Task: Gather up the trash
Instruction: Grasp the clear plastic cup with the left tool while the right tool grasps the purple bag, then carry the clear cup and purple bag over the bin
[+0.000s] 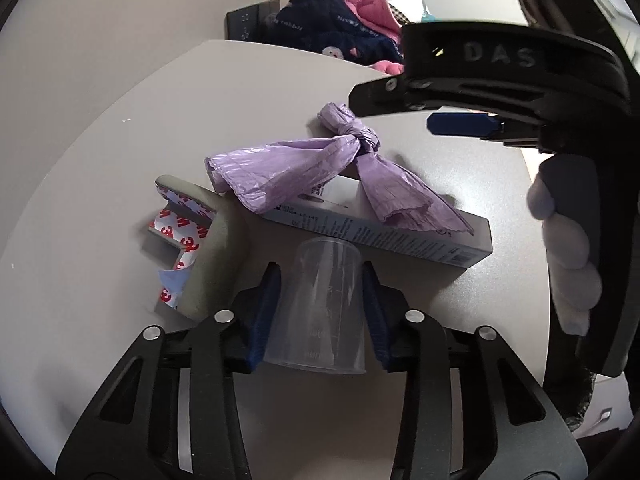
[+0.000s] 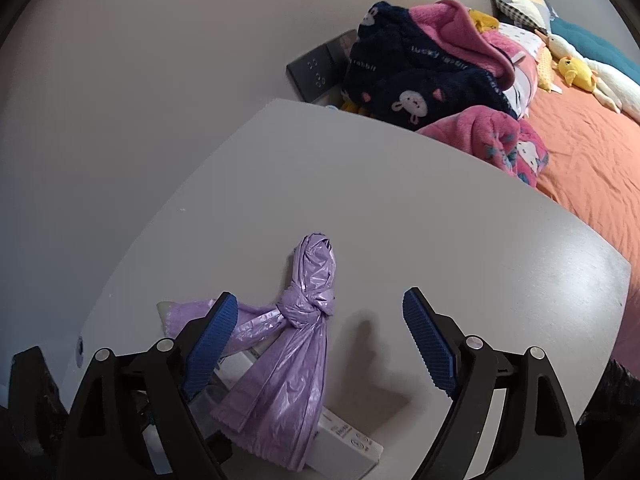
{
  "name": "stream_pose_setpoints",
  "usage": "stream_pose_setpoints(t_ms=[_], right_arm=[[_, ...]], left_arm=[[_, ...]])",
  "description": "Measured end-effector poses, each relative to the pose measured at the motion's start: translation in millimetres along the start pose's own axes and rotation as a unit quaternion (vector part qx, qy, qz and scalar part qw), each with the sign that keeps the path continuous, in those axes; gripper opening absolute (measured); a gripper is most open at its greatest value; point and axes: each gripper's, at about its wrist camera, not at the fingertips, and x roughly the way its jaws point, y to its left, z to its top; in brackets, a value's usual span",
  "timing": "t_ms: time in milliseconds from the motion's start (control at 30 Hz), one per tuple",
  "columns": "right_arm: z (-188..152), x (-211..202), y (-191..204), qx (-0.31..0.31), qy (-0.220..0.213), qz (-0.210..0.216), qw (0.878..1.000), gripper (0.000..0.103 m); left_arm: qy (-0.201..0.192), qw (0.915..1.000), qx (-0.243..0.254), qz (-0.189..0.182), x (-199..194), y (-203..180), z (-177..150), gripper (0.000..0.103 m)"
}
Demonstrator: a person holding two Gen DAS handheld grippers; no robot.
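A clear plastic cup (image 1: 320, 312) lies with its wide rim toward the camera, and my left gripper (image 1: 321, 276) is shut on it, one blue pad against each side. Just beyond it is a long white-and-blue carton (image 1: 400, 236) with a knotted purple plastic bag (image 1: 280, 172) draped over it. A grey foam corner piece with red-and-white 3M tape (image 1: 184, 236) rests to the cup's left. My right gripper (image 2: 320, 300) hangs open above the bag's knot (image 2: 308, 304), with nothing between its pads. It also shows at the upper right of the left wrist view, right gripper (image 1: 390, 112), held by a gloved hand (image 1: 568, 248).
Everything sits on a pale round table (image 2: 400, 220) whose curved edge runs along the right. Past it is a bed with an orange sheet (image 2: 592, 152), piled navy and pink fleece clothing (image 2: 420, 80) and plush toys (image 2: 576, 72). A dark switch panel (image 2: 316, 68) is on the wall.
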Motion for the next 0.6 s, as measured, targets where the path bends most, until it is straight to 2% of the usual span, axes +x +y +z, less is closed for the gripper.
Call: stream_pose_setpoints(t_ms=[200, 300, 333, 400, 467, 600], right_arm=[[-1, 11, 6, -0.011, 0.008, -0.008, 1.0, 0.085], [-1, 16, 7, -0.015, 0.021, -0.01, 1.0, 0.067], [-1, 20, 7, -0.016, 0.027, -0.012, 0.999, 0.058], [-1, 21, 7, -0.019, 0.027, -0.018, 0.999, 0.047], [-1, 23, 7, -0.02, 0.033, -0.011, 0.999, 0.03], [-1, 18, 3, -0.008, 0.029, -0.004, 1.0, 0.024]], left_arm=[[-0.001, 1.0, 0.0, -0.003, 1, 2, 0, 0.038], [-0.001, 1.0, 0.0, -0.003, 1, 1, 0, 0.038], [-0.001, 1.0, 0.0, -0.004, 2, 1, 0, 0.038], [-0.002, 1.0, -0.002, -0.005, 2, 1, 0, 0.038], [-0.002, 1.0, -0.003, -0.008, 2, 1, 1, 0.038], [-0.003, 0.9999, -0.007, -0.014, 1, 1, 0, 0.038]])
